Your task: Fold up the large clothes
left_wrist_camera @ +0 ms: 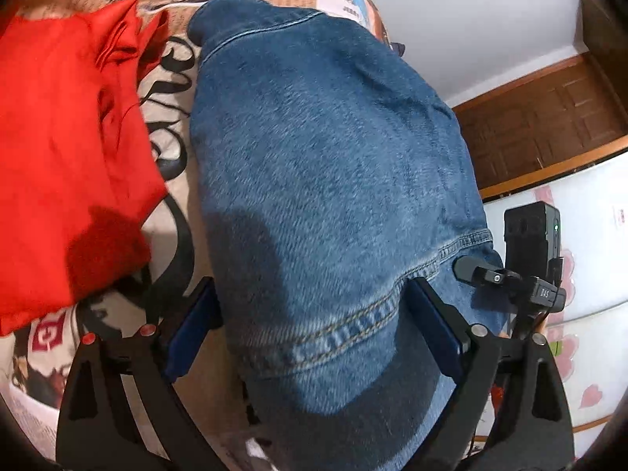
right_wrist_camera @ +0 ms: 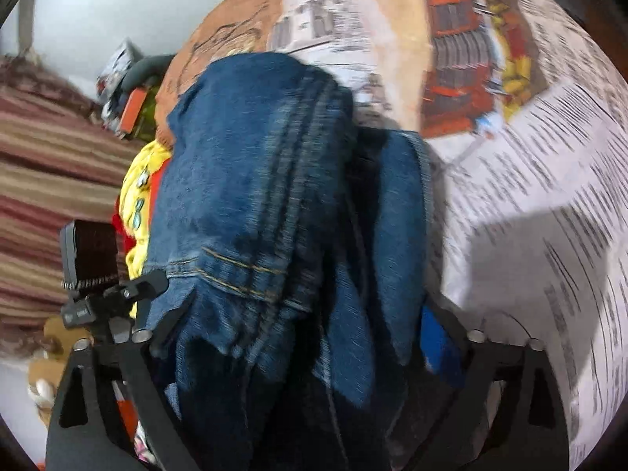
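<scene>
A pair of blue jeans (left_wrist_camera: 322, 165) lies lengthwise on a bed covered with a newspaper-print sheet (left_wrist_camera: 172, 180). My left gripper (left_wrist_camera: 310, 314) is wide, with the stitched denim edge lying between its blue-padded fingers (left_wrist_camera: 192, 329); the jaws do not pinch the cloth. In the right wrist view the jeans (right_wrist_camera: 251, 180) are bunched and folded over, filling the space between my right gripper's (right_wrist_camera: 306, 314) fingers. The right pads are mostly hidden by denim; the jaws stand wide apart. The other gripper's tip (left_wrist_camera: 475, 271) shows at the jeans' right edge.
A folded red garment (left_wrist_camera: 66, 149) lies left of the jeans. Yellow and red clothes (right_wrist_camera: 137, 204) sit at the jeans' left in the right wrist view. A striped fabric (right_wrist_camera: 51, 180) and small boxes (right_wrist_camera: 125, 90) are beyond the bed edge. A wooden door (left_wrist_camera: 549, 117) stands behind.
</scene>
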The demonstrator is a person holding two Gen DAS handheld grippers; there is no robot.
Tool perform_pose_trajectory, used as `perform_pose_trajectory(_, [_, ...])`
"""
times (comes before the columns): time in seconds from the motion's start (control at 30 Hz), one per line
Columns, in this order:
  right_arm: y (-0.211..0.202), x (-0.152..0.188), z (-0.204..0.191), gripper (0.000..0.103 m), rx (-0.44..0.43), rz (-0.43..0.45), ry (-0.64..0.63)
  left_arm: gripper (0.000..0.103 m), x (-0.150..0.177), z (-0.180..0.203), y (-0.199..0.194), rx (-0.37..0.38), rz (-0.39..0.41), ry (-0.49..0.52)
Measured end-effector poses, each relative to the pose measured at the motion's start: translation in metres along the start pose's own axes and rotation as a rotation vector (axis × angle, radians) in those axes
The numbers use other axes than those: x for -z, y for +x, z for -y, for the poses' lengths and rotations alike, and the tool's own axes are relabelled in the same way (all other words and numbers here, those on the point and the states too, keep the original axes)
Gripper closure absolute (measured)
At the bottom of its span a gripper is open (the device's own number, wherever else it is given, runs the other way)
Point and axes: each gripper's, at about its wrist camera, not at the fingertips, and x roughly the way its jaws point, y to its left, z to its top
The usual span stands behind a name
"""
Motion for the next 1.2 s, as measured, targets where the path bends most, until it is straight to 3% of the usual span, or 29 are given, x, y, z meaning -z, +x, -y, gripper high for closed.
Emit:
perform_pose_trajectory(0.07, [0.002, -0.002, -0.003, 0.018, 0.001, 0.002, -0.007, 0.007, -0.001, 0.002, 0.003, 0.004, -0.005, 0.004])
perform_pose_trajectory(0.17, [0.003, -0.004, -0.007, 0.033, -0.017, 0.008, -0.012, 0.009, -0.007, 0.006, 0.006, -0.002, -0.004, 0.017])
perform_pose_trajectory(0.3, [-0.004, -0.001, -0.008, 0.053, -0.021, 0.034, 0.003, 0.033, -0.009, 0.017, 0.0, -0.019, 0.029, 0.055])
perform_pose_trajectory(0.5, [-0.018, 0.001, -0.029, 0.07, 0.004, 0.061, -0.016, 0.06, -0.008, 0.04, -0.021, -0.012, 0.074, 0.091])
perform_pose_trajectory(0.7, [-0.033, -0.004, -0.073, 0.073, 0.037, 0.12, -0.077, 0.063, -0.014, 0.07, -0.078, -0.034, 0.172, 0.196])
perform_pose_trajectory(0.83, [-0.048, -0.014, -0.115, 0.073, 0.01, 0.186, -0.138, 0.063, -0.019, 0.079, -0.132, -0.039, 0.261, 0.24])
perform_pose_trajectory(1.03, [-0.038, -0.037, -0.18, 0.073, -0.03, 0.251, -0.222, 0.063, -0.024, 0.058, -0.207, -0.077, 0.375, 0.257])
perform_pose_trajectory(1.2, [-0.004, -0.053, -0.209, 0.073, -0.07, 0.24, -0.256, 0.063, -0.029, 0.025, -0.244, -0.129, 0.42, 0.221])
